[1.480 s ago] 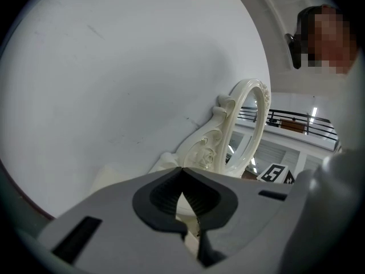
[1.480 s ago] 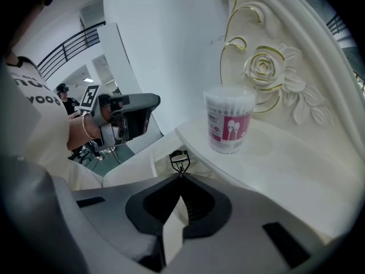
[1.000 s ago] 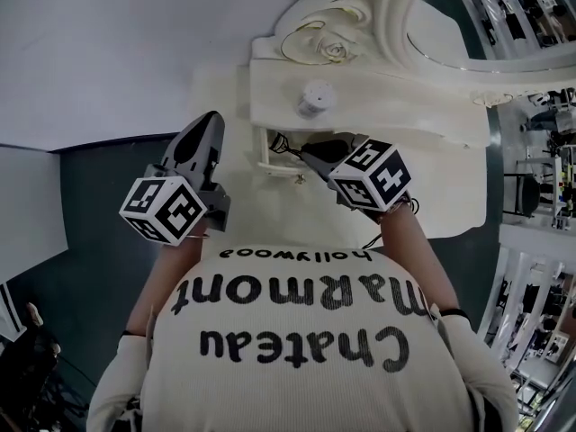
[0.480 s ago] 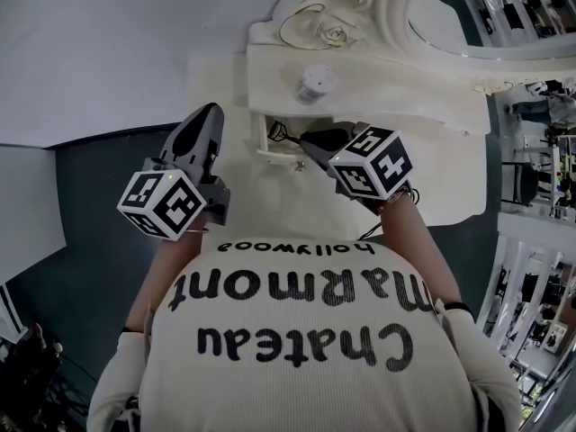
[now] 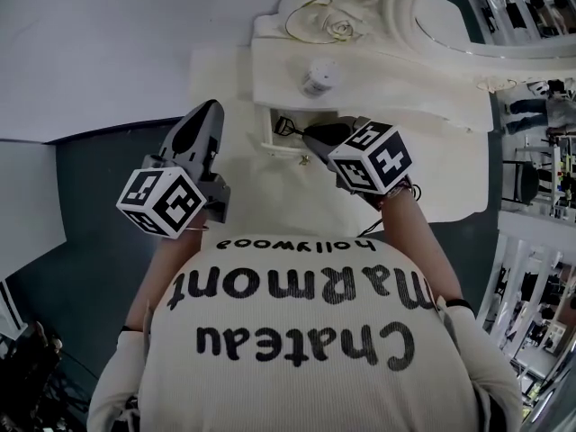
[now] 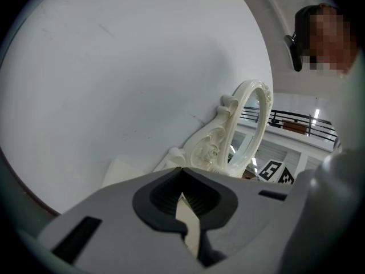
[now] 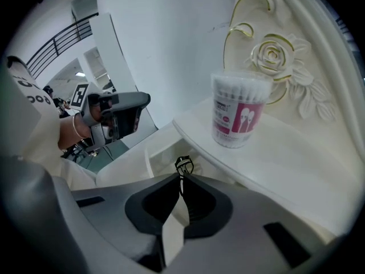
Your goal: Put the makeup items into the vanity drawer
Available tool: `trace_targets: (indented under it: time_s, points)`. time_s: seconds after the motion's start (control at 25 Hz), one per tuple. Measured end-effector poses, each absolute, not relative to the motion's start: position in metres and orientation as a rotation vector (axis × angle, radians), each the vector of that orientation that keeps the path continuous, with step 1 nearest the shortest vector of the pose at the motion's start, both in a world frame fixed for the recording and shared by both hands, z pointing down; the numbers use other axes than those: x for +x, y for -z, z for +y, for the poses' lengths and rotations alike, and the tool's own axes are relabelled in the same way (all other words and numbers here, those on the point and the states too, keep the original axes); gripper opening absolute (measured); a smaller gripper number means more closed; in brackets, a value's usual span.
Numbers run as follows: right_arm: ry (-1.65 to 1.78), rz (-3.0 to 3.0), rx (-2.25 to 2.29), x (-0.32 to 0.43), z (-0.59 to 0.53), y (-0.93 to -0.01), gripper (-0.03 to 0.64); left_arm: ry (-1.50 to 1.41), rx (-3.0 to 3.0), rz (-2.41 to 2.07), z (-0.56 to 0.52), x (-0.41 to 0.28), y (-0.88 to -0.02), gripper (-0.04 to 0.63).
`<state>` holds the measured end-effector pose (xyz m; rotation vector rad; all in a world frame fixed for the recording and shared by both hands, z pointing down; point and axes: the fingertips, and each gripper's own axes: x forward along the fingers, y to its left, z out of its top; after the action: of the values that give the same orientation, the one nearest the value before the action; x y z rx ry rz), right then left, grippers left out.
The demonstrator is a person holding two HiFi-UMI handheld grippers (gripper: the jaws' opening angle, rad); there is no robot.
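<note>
Placing step: right tongs (image 7: pixel 181 180) pinch the curler (image 7: pixel 183 165) over the pulled-out drawer (image 7: pixel 149 160). Next move, I'd say: lower it in and let go. Left tongs (image 6: pixel 182 176) clenched, empty (idle, off left).

"Chateau Marmont" and "hollywood" in black across the person's white shirt (image 5: pixel 306 376); cotton-swab jar (image 7: pixel 238 110) label unreadable

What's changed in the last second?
Almost nothing: the right gripper may have eased slightly toward the drawer. It stays shut on the eyelash curler over it; the left gripper stays shut and empty; the cotton swabs are untouched.
</note>
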<state>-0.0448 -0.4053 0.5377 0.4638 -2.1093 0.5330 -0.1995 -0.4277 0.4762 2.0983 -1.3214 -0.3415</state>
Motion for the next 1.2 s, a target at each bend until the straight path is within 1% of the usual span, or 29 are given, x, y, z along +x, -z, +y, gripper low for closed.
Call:
trace_targets:
  time_s: [1.2]
  points:
    - [-0.585,-2.076,0.536,-0.028,-0.411,-0.542,0.038,0.361,2.085,-1.352,-0.417,-0.205,-0.473,0.008]
